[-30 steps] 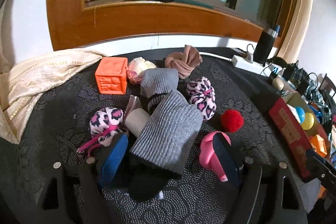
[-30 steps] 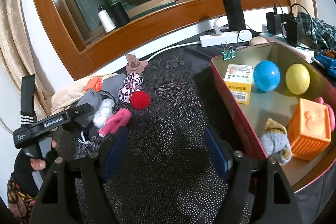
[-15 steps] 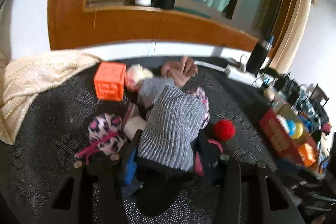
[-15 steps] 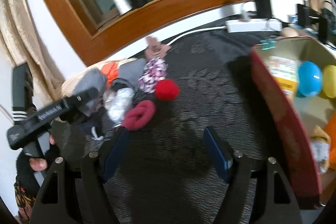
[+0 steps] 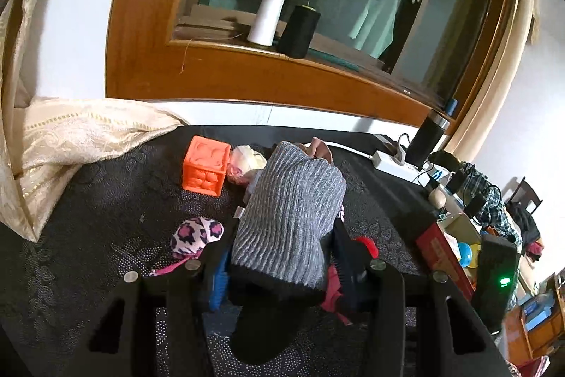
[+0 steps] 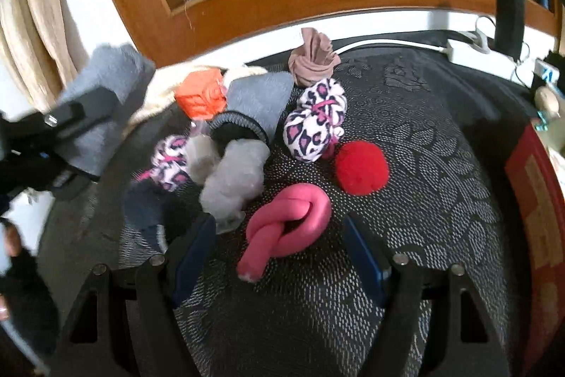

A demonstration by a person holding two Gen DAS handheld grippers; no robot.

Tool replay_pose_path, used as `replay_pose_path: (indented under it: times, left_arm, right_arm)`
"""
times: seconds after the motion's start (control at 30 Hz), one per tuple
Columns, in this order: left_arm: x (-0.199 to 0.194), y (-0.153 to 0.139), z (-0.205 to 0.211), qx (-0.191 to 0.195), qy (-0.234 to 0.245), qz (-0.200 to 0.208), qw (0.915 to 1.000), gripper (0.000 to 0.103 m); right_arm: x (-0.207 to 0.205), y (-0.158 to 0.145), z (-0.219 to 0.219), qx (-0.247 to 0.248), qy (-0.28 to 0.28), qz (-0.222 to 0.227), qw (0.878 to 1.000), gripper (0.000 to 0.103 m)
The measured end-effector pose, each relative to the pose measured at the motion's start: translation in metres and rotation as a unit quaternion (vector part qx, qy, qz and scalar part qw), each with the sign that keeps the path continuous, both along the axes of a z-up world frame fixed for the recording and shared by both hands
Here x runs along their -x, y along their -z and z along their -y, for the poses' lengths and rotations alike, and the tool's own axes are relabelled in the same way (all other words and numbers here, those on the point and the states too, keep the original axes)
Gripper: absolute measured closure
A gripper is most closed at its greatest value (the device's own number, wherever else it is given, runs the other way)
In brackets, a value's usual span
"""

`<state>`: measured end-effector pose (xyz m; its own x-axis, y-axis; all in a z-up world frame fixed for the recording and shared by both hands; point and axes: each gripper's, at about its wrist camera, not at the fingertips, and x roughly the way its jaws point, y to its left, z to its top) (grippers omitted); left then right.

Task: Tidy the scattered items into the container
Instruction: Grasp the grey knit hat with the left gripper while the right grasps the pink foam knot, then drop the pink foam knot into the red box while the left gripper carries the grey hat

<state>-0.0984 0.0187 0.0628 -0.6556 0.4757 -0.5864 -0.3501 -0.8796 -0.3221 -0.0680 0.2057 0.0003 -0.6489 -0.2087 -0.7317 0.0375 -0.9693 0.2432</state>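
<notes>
So our left tool [image 5: 282,267] has just clamped down on the grey ribbed sock [image 5: 289,218], with its black toe end hanging down between the fingers, and the sock sits up off the table [image 5: 88,235]. Our right tool [image 6: 279,257] is spread wide with nothing in it, hovering right over the pink knotted sock [image 6: 286,228], which lies on the table between the blue pads [image 6: 192,249].

Just past that pink knot we've got a red pompom [image 6: 362,168], a clear plastic-wrapped bundle [image 6: 233,179] and a leopard-print sock ball [image 6: 316,126]. Further back there's a second grey sock [image 6: 257,101], an orange cube [image 5: 206,168] and a brownish knotted stocking [image 6: 312,59].

The red container [image 5: 445,257] sits off at the right edge of the table, with a blue ball [image 5: 464,249] and a yellow ball [image 5: 475,249] in it. Way back on the window sill stand a white thread spool [image 5: 265,20] and a black one [image 5: 298,30].
</notes>
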Motion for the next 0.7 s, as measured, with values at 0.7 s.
replay_pose_path:
  times: [0.7]
  left_arm:
    - [-0.008, 0.013, -0.025, 0.015, 0.03, 0.012, 0.9994, 0.052]
  right_arm:
    - [-0.018, -0.005, -0.01, -0.05, 0.03, -0.022, 0.998, 0.041]
